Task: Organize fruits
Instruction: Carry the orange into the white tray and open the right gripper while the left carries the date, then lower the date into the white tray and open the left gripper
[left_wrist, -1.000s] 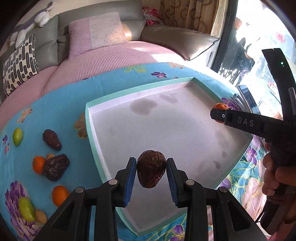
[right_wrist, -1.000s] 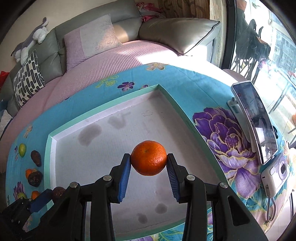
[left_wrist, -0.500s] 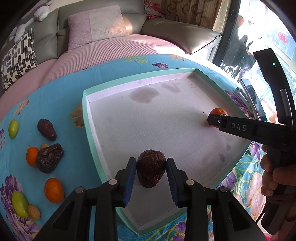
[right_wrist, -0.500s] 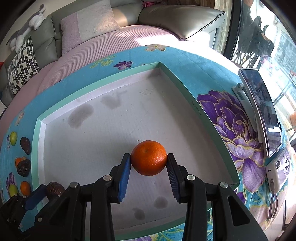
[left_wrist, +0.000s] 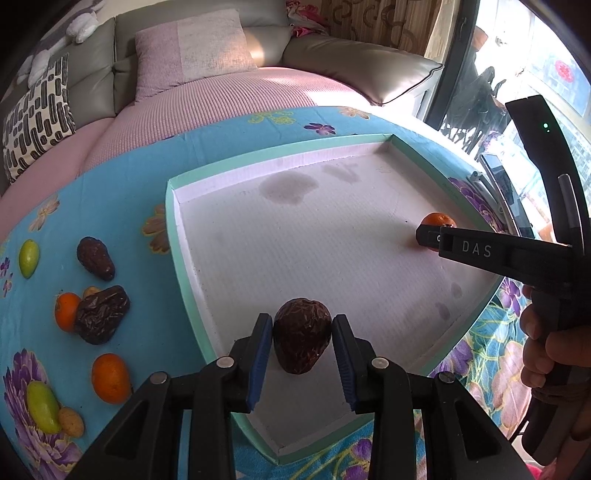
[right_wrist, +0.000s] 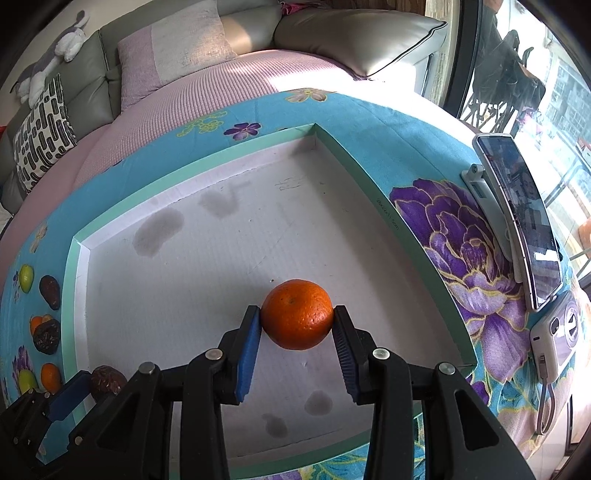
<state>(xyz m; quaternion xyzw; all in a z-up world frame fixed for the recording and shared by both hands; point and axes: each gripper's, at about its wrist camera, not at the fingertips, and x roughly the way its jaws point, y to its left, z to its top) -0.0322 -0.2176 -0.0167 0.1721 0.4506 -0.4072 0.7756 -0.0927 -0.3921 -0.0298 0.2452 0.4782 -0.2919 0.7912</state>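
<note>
Sitting on a floral table (right_wrist: 369, 122) before a sofa (right_wrist: 332, 33): a white tray (right_wrist: 184, 173).
Left tongs (left_wrist: 302, 345) are clamping a brown date (left_wrist: 302, 341), right tongs (right_wrist: 296, 326) an orange (right_wrist: 297, 314).

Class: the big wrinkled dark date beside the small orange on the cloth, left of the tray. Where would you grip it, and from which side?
Probably from above, pads across the narrow middle of the wrinkled date: it lies flat, and the small orange crowds one side.

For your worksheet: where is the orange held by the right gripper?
In the right wrist view, the orange sits between the right gripper fingers, low over the tray floor.
</note>
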